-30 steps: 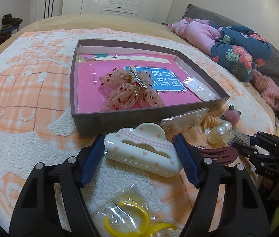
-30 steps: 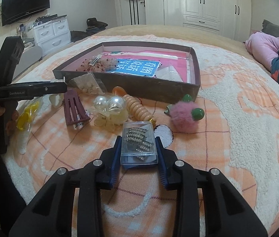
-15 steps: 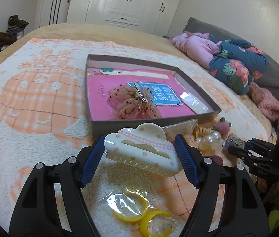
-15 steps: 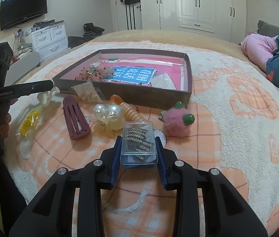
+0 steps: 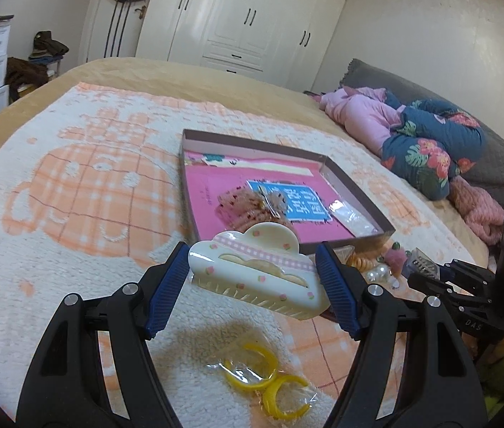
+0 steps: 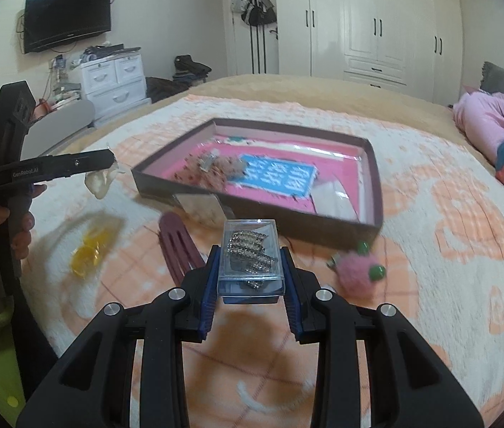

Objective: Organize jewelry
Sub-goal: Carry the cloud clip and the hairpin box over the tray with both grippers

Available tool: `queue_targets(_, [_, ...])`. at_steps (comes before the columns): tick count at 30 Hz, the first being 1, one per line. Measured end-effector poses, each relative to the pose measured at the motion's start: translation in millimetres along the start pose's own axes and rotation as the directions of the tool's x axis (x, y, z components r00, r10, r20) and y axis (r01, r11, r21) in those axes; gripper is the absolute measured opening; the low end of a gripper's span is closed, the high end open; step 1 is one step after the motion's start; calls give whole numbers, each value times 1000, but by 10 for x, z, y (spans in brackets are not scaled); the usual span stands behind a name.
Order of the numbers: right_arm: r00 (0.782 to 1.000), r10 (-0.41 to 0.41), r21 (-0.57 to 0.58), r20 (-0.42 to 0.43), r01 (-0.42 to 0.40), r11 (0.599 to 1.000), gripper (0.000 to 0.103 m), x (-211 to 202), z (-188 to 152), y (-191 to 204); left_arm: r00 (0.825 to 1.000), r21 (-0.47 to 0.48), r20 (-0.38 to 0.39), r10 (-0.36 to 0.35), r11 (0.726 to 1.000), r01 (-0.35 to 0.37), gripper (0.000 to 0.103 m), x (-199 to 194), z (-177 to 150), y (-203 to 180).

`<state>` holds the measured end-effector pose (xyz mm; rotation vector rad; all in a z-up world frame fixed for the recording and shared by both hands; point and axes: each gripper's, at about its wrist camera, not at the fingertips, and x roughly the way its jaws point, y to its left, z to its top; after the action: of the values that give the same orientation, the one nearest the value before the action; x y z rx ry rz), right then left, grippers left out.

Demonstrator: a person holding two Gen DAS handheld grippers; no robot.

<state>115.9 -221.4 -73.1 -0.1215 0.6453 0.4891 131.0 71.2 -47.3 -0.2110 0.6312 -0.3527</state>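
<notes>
A: We start with the biggest thing, the white-and-orange blanket (image 5: 73,192) spread over the bed. On it, far from us, lies the shallow brown box (image 6: 371,192) with its pink lining.

B: Inside that box we can see a sheer pink bow (image 5: 248,207) near the middle and a small clear packet (image 5: 350,215) against the right wall.

A: Next in size, our left gripper (image 5: 253,281) is clamped on the cream cloud-shaped hair claw (image 5: 255,274), held up off the blanket on the near side of the box's near wall.

B: And our right gripper (image 6: 251,274) is closed on the clear case of rhinestone clips (image 6: 250,255), also lifted, near the box's near wall.

A: Loose on the blanket near that wall we find the maroon clip (image 6: 179,244) just left of the case and the pink pom-pom (image 6: 357,273) to its right.

B: A bag of yellow hoops (image 5: 262,381) lies near us, beneath the left gripper. Between the maroon clip and the box sits another clear packet (image 6: 200,207); we cannot tell its contents.
</notes>
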Motion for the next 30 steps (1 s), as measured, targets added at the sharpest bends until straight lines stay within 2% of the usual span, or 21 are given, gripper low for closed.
queue_targets(13, [999,19,-30,45,-18,999,31,122,326,75,998,-8,54,18,1000,-18,63,-12,295,6])
queue_targets(20, [997,-23,-10,74,24,1000,31,152,475,-60,996,27,85,13,1000,-15,63,96,538,-99])
queue_targets(30, [989,-111,48,100,107,993,31,247,666,-396,997,31,67,-26,999,24,63,441,768,-161])
